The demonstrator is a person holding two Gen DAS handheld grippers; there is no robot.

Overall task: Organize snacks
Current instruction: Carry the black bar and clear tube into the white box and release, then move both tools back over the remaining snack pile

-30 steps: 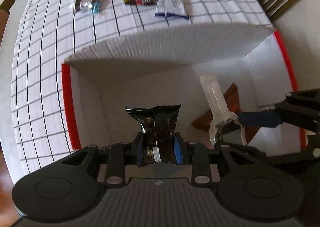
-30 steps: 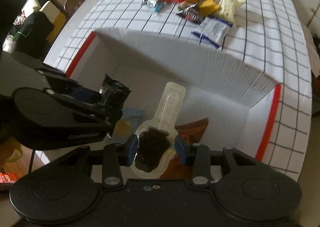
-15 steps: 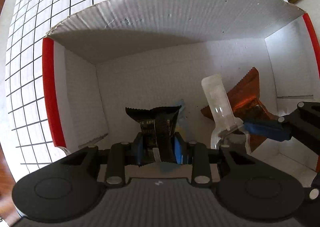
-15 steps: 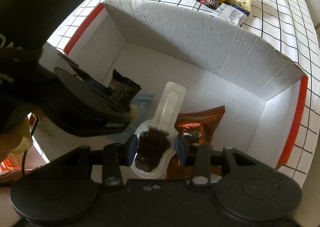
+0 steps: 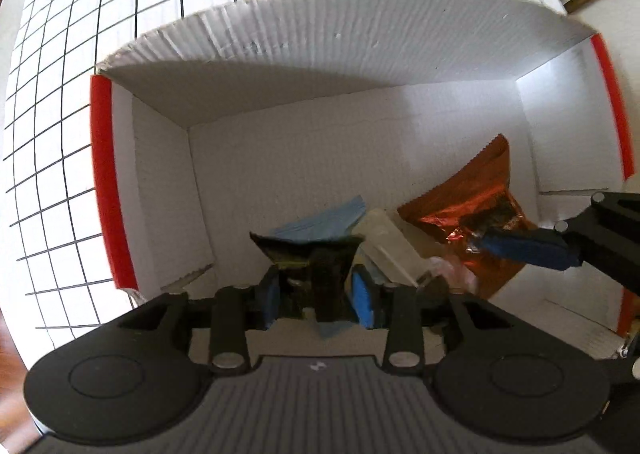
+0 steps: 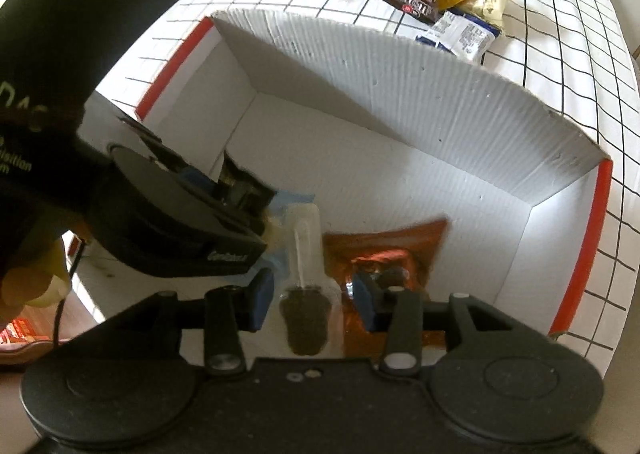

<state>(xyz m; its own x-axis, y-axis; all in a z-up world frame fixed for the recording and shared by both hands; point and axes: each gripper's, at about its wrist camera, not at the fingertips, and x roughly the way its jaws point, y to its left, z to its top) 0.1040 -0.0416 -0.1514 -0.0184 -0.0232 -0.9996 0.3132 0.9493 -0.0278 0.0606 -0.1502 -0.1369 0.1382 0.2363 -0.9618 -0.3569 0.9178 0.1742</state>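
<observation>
Inside the box (image 5: 360, 142), left hand-held gripper (image 5: 316, 296) pinches a dark packet (image 5: 310, 258); right hand-held gripper (image 6: 308, 304) gapes.

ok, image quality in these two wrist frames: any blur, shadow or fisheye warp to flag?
Left wrist: grid lines on the tablecloth bow strongly; the box far wall casts a deep shadow inside; the black packet is dark and soft. Right wrist: the clear spoon pack between the open fingers is motion-smeared; the orange packet glares.
</observation>
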